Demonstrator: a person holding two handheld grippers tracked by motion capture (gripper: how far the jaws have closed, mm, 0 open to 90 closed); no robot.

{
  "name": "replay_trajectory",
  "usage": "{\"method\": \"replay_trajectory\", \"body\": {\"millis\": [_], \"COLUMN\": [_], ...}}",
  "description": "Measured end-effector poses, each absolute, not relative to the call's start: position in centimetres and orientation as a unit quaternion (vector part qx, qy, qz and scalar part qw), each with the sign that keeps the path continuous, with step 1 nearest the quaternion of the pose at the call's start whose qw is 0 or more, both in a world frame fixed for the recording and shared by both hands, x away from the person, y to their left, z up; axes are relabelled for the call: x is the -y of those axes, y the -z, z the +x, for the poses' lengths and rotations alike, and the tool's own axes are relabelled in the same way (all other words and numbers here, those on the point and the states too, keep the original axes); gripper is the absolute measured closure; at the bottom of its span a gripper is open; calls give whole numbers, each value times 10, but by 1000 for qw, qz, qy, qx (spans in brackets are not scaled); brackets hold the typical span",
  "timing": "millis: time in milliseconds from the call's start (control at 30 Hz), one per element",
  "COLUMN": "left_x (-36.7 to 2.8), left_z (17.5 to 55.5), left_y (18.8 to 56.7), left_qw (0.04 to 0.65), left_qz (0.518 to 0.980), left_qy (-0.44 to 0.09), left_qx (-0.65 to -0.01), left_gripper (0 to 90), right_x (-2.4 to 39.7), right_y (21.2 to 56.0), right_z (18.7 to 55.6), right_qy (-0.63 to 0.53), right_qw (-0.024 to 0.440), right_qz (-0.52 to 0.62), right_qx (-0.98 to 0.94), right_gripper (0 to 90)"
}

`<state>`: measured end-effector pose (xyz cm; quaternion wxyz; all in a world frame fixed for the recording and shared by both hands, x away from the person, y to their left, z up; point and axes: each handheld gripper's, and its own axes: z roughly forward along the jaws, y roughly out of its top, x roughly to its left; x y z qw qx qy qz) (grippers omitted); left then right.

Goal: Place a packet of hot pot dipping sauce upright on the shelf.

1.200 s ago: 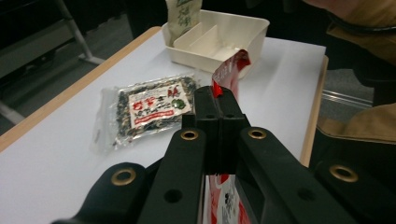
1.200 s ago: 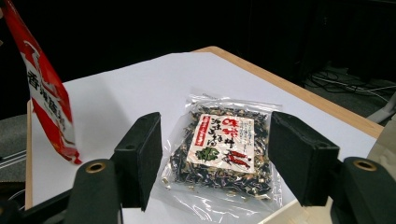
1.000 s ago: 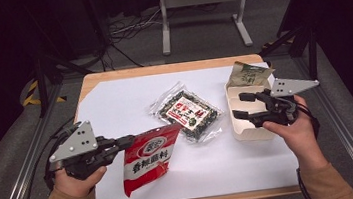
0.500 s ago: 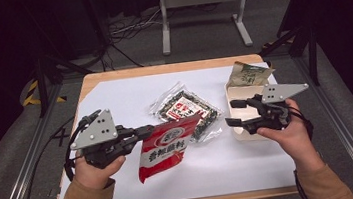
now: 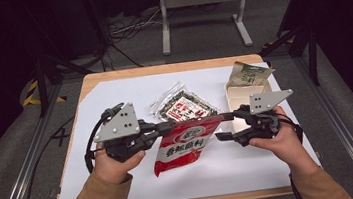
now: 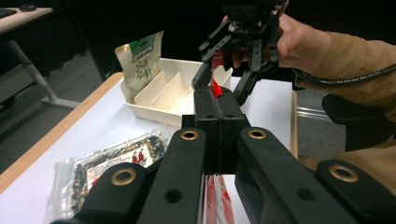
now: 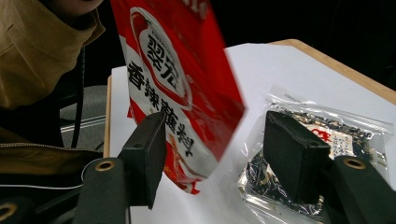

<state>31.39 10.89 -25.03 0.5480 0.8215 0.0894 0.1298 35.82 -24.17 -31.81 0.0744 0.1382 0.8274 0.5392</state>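
So the left gripper (image 5: 167, 127) has its fingers clamped tight on the top left edge of the glossy red plastic seasoning pouch with white lettering (image 5: 185, 143). The pouch hangs lifted off the white-covered wooden surface (image 5: 113, 94), around the middle and toward the near side, its lower end dangling toward the person.

The right gripper (image 5: 225, 126) sits just to the right of the pouch, fingers apart, one above and one below the pouch's top right corner. In the left gripper view that corner pokes up between those open fingers (image 6: 247, 86), but I can't tell if either pad actually touches it. Its jaws have just been closing a bit, with the pouch corner between them. In the right gripper view the red pouch (image 7: 182, 88) hangs between the two black fingers (image 7: 147, 156), closer to the left one, not pinched.

Lying flat just beyond the red pouch – a clear plastic bag of dark dried bits with a red-and-white label (image 5: 183, 108), near the middle of the surface.

Far right there's a cream plastic tray with divided slots (image 5: 244, 94), and a tan paper-look packet with green print (image 5: 248, 75) stands tilted in its far end. The tray's other slots look bare in the left gripper view.
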Motion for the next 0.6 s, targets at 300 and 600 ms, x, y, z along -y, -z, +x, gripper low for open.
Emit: {"method": "replay_trajectory", "body": {"millis": [300,600], "left_x": [-95,-90], "left_z": [319,320], "left_y": [251,255], "left_qw": [564,559], "left_qz": [811,815], "left_qy": [-127,-125], "left_qx": [-88,-87], "left_gripper": [900,900], "right_x": [236,229], "right_y": [335,339], "right_z": [367,366], "right_qy": [-540,-529], "right_qw": [50,18], "right_qz": [147,117], "right_qx": [-827,-840], "right_gripper": [403,748]}}
